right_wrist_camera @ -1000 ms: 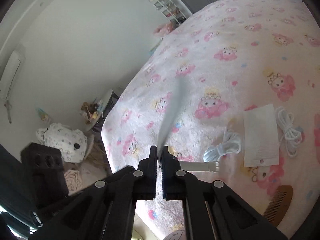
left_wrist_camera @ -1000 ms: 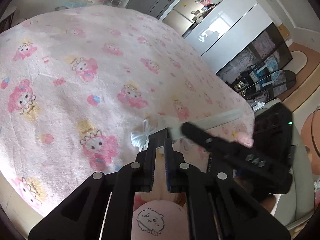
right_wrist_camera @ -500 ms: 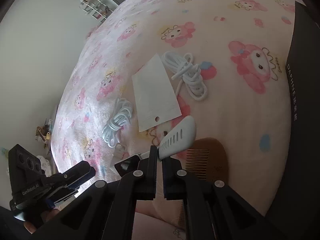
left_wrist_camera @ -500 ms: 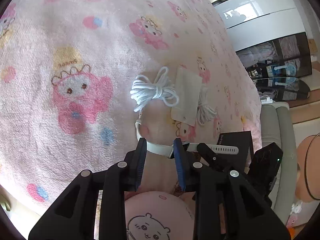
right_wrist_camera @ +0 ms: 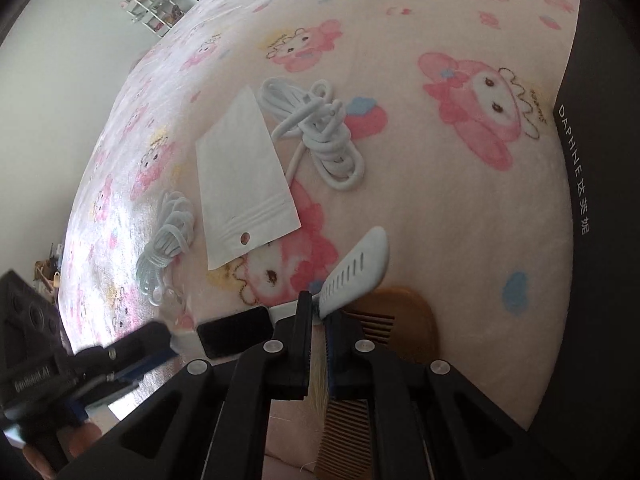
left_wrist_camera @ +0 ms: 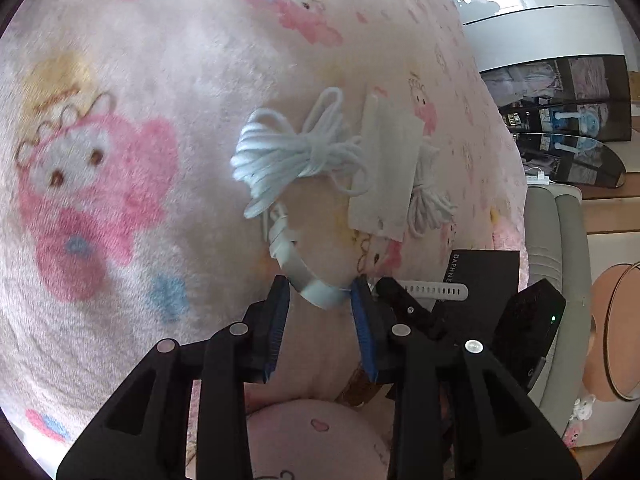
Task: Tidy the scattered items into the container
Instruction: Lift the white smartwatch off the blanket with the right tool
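A smartwatch with a white strap hangs low over the pink cartoon blanket (left_wrist_camera: 120, 80). My right gripper (right_wrist_camera: 318, 308) is shut on the strap's perforated end (right_wrist_camera: 356, 268); the black watch face (right_wrist_camera: 234, 334) sits to its left. The buckle end of the strap (left_wrist_camera: 316, 292) lies between the fingers of my left gripper (left_wrist_camera: 320, 300), whose jaws are opening and whose pads do not press on it. The black box (right_wrist_camera: 600, 160) lettered DAPHNE stands at the right, and shows as the black box (left_wrist_camera: 480, 276) past the left gripper.
On the blanket lie a white zip bag (right_wrist_camera: 240, 176), a coiled white cable (right_wrist_camera: 324, 136), a pale blue cord bundle (right_wrist_camera: 164, 240) and a wooden comb (right_wrist_camera: 396, 320) under the right gripper. Beyond the bed's edge stand a grey sofa (left_wrist_camera: 560, 240) and cabinets (left_wrist_camera: 560, 92).
Both grippers have come down toward the blanket with the watch strap stretched between them. The left jaws, shut on the strap before, have spread apart; the right stays shut.
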Demonstrator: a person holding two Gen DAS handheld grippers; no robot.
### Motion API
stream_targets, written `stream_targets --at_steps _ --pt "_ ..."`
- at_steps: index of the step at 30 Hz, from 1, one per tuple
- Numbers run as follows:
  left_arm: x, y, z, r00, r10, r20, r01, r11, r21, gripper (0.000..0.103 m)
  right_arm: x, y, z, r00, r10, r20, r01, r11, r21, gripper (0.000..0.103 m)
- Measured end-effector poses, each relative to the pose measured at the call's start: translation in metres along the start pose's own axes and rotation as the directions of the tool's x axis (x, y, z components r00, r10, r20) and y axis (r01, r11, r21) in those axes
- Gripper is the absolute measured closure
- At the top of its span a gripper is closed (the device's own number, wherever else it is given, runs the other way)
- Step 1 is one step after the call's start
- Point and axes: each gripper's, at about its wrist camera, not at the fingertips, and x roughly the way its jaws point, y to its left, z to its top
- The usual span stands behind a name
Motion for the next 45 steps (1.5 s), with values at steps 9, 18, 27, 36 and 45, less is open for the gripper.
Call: stream_targets --at_steps 9,18,27,36,45 --pt "0.004 -0.011 -0.007 0.998 0.033 0.05 -0.028 0.994 -0.11 0.06 -0.026 -0.016 0.007 0.997 0.005 0.081 -0.011 0.997 0.078 0.098" --pt "0.013 0.019 0.015 0.996 0.049 0.074 -0.023 0.95 -0.313 0.059 -0.015 -0.032 0.012 0.998 0.045 0.045 -0.051 0.99 0.132 0.098" --pt "0.011 0.005 0.018 0.99 0.078 0.12 -0.052 0.977 -0.207 0.091 0.006 -0.041 0.022 0.996 0.091 0.027 -0.094 0.979 0.179 0.091" --pt "-0.042 0.007 -0.015 0.957 0.132 0.257 -0.078 0.974 -0.212 0.096 -0.02 -0.024 0.007 0.981 0.196 -0.011 -0.194 0.979 0.062 0.093" --pt "-0.018 0.05 -0.016 0.984 0.106 0.14 -0.067 0.964 -0.258 0.091 -0.008 -0.003 -0.007 0.982 0.132 -0.137 -0.136 0.991 -0.018 0.086"
